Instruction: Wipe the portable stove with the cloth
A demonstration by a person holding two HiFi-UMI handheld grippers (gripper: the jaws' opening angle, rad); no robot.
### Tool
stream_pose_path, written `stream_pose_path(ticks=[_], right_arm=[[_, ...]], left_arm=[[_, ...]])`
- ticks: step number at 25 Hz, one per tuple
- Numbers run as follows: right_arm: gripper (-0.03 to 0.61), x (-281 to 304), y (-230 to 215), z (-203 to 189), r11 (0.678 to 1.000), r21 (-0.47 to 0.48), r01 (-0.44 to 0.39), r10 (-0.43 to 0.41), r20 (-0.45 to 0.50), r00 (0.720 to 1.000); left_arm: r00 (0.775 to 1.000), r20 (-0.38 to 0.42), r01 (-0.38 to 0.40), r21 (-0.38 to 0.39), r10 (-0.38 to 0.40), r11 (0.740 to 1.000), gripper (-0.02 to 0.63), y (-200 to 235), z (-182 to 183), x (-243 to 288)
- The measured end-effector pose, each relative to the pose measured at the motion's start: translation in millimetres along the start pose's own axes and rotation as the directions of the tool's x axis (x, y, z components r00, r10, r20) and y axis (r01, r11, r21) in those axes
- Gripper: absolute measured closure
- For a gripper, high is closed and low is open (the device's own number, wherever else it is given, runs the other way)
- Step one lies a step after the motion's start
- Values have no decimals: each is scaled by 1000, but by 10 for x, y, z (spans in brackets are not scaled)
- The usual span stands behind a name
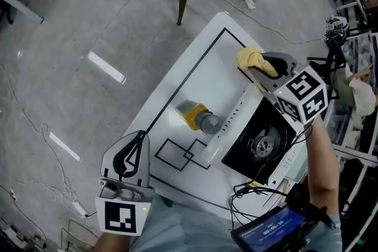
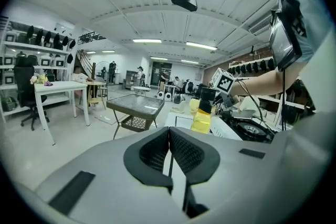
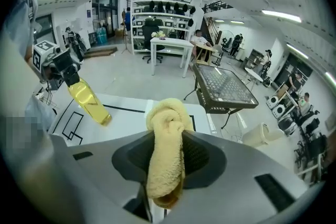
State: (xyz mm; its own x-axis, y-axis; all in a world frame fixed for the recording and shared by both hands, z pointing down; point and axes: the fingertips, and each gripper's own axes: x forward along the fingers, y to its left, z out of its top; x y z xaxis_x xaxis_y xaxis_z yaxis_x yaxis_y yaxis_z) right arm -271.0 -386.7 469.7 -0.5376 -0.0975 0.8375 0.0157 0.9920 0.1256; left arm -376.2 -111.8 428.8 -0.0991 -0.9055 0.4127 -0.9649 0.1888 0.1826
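Terry cloth (image 3: pixel 165 113), pale yellow and nubbly, is bunched into a thick roll and pinched between the ribbed black pads of the right claw (image 3: pixel 168 134). Its jaws stand partly apart, pressing on the roll, and a rounded wad bulges out past the tips. The stove (image 1: pixel 263 141) lies just under and behind this claw. It is a flat white box with a glossy black top and a round metal burner in the middle. The cloth hangs past the stove's far end, over the smooth white tabletop (image 1: pixel 207 62) with its thin black lines. Whether the cloth touches either surface cannot be made out.

A bottle (image 1: pixel 198 117) of clear yellow liquid with a dark cap stands on the tabletop between the two claws, beside the stove's long edge. The left claw (image 2: pixel 169 131) has its pads closed together on nothing. It is held off the tabletop's near corner, with the stove ahead and to its right.

The marker cube and the person's forearm cover part of the stove, and the right gripper view does not show it.
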Motion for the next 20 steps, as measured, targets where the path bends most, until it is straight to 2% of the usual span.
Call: stream_pose_path(ticks=[5,9,15,20], right_arm=[[438,181,159,-191,996,-69,-53,45,-122,992],[439,293,285,-372,993,-88,-81,63,-196,979],[439,300,391,-391,991,-102,-85,58,-244,968],[439,259,496,-374,987,-137,-83,48,-243,969]], left_arm=[[1000,-10,-8,-17,8,1000,595,69,-52,-27],[1000,-16,0,-11,0,1000,595,79,-117,-20],[1000,-20,13,-24,-14,1000,594,75,-182,-31],[1000,-9,14,-16,-14,1000,595,98,-198,-69]])
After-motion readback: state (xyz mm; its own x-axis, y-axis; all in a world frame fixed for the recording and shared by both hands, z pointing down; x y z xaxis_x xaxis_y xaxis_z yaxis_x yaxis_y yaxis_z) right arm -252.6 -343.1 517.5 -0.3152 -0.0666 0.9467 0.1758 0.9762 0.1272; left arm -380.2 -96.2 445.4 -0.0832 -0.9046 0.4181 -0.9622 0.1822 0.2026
